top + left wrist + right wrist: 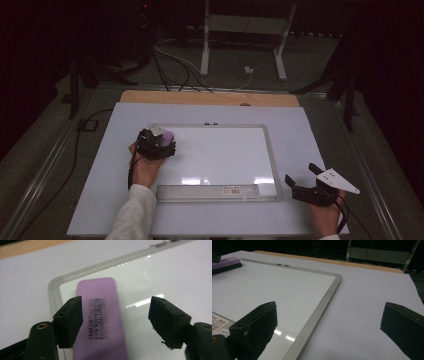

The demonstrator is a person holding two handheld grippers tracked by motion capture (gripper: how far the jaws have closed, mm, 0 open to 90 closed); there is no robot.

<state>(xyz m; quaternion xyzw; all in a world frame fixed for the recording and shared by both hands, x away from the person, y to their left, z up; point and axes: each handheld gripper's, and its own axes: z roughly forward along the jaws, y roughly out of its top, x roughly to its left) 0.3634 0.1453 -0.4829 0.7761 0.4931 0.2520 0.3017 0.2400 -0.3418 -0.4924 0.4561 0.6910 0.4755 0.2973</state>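
High view: left gripper [159, 142] sits over the near-left... correction, far-left corner of the whiteboard [225, 155], with the purple eraser [168, 135] right under its tip. Right gripper [306, 181] is well apart from the eraser, off the board's right edge on the white table sheet [300, 125], jaws spread with nothing between them. Left hand is clearly the nearer one.

Left gripper view: eraser [101, 320] lies between the jaws, long axis running straight ahead along the gripper's pointing direction. One jaw is touching or just beside its side; the other stands apart from it with bare board between, so jaws are apart, not clamped. Eraser is a flat rounded-corner purple block with dark printed lettering on top, lying in the board's corner near the silver frame.

Right gripper view: eraser [225, 263] is far ahead to the left, purple top over a dark base. Jaws wide, empty.
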